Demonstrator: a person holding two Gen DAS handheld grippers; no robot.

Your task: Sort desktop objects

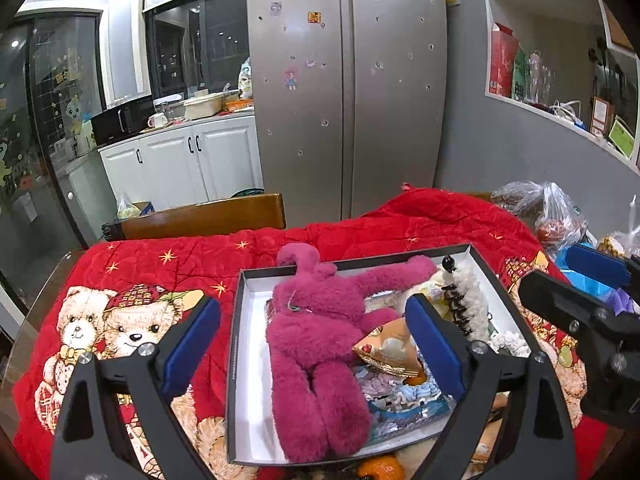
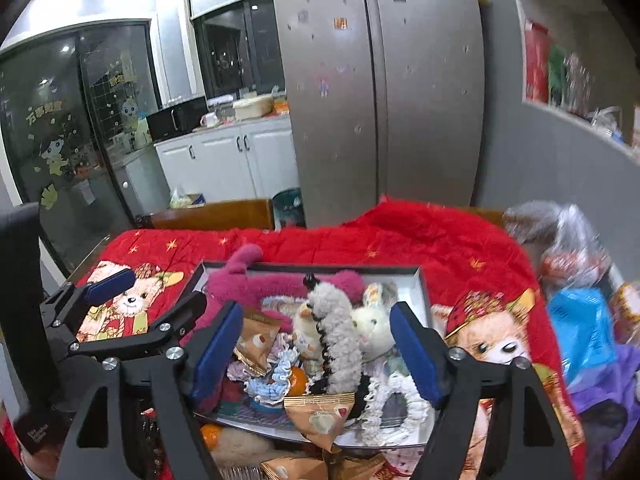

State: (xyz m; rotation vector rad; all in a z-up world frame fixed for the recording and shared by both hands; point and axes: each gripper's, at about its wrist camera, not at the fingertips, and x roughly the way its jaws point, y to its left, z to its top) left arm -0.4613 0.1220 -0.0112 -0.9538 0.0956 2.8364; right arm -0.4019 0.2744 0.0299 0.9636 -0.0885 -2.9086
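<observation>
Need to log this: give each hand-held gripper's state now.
Left hand-held gripper: open, holding nothing.
Right hand-held gripper: open, holding nothing.

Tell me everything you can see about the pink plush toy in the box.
The pink plush toy is a long-limbed animal of shaggy magenta fur, apparently lying chest-up in the left half of the shallow white box. Its head hangs over the far rim, one arm stretches right along the far wall, and its legs trail toward the near edge. A small tag shows on its chest. A tan snack packet rests against its side. Neither pair of tongs touches it.
</observation>
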